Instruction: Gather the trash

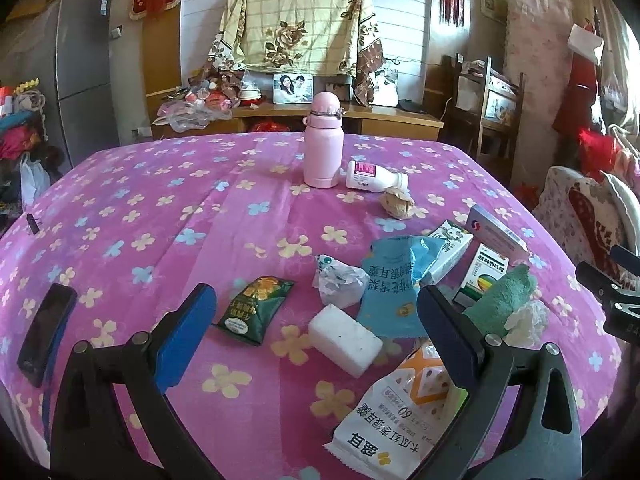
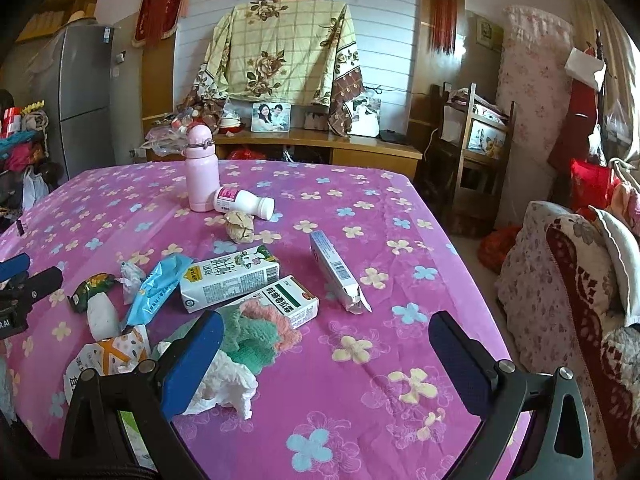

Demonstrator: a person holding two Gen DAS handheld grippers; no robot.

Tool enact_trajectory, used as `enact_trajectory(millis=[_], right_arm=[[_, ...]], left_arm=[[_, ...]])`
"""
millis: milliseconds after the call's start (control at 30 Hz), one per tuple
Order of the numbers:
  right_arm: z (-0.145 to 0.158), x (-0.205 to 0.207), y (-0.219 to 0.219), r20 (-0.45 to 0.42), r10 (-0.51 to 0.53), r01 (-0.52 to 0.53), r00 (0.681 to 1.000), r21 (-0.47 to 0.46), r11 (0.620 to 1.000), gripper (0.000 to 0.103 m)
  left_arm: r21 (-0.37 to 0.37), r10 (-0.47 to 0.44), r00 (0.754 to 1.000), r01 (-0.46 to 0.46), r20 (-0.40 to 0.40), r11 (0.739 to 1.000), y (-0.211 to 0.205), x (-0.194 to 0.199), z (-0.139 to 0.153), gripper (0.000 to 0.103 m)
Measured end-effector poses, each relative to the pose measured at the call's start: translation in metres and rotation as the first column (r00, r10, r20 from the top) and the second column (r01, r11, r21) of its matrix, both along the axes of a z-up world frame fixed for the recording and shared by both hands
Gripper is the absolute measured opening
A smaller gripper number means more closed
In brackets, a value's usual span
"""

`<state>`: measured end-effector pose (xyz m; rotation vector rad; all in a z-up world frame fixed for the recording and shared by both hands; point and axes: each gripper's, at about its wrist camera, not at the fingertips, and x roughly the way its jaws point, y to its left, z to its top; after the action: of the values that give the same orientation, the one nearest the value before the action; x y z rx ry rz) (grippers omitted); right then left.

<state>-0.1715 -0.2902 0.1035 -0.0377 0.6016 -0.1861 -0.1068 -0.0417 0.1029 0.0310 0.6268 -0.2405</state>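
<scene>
both hand-held grippers hover with jaws apart, holding nothing: the left hand-held gripper (image 1: pixel 316 320) frames a white foam block (image 1: pixel 345 338), a likely first pick; the right hand-held gripper (image 2: pixel 326 354) sits over crumpled tissue (image 2: pixel 224 384). wrappers and cartons (image 2: pixel 228 278) crowd the counter's near edge; a pink flask (image 1: pixel 323 142) stands toward the far edge, clear of the trash.

Open right claw (image 2: pixel 326 358) above the pink tablecloth (image 2: pixel 400 216) — crumpled tissue (image 2: pixel 228 384) beside it.

Trash lies scattered flat: green snack packet (image 1: pixel 256 310), blue wrapper (image 1: pixel 394 286), crumpled tissue (image 2: pixel 224 386), milk carton (image 2: pixel 228 276), white-orange pouch (image 1: pixel 400 412).
</scene>
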Motion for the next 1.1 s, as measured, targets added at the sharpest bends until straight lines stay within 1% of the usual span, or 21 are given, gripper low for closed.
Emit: enact_trajectory(millis=[333, 700, 900, 1067, 1100], right_arm=[[0.007, -0.004, -0.002, 0.024, -0.008, 0.008, 1.000, 0.005, 1.000, 0.102], [0.009, -0.004, -0.001, 0.025, -0.008, 0.008, 1.000, -0.009, 1.000, 0.102], [0.011, -0.006, -0.003, 0.027, -0.004, 0.004, 1.000, 0.004, 1.000, 0.102], [0.009, -0.007, -0.005, -0.005, 0.009, -0.008, 1.000, 0.012, 1.000, 0.102], [0.007, -0.008, -0.005, -0.014, 0.019, -0.018, 1.000, 0.025, 1.000, 0.101]], left_arm=[[-0.022, 0.006, 1.000, -0.006, 0.027, 1.000, 0.003, -0.002, 0.010, 0.100], [-0.038, 0.010, 0.999, -0.008, 0.045, 0.999, 0.005, -0.004, 0.016, 0.100], [-0.050, 0.007, 0.999, -0.004, 0.051, 0.999, 0.011, -0.004, 0.020, 0.100], [-0.027, -0.013, 0.999, 0.014, 0.033, 1.000, 0.016, -0.004, 0.018, 0.100], [-0.021, -0.020, 0.999, 0.020, 0.027, 1.000, 0.018, -0.003, 0.018, 0.100]])
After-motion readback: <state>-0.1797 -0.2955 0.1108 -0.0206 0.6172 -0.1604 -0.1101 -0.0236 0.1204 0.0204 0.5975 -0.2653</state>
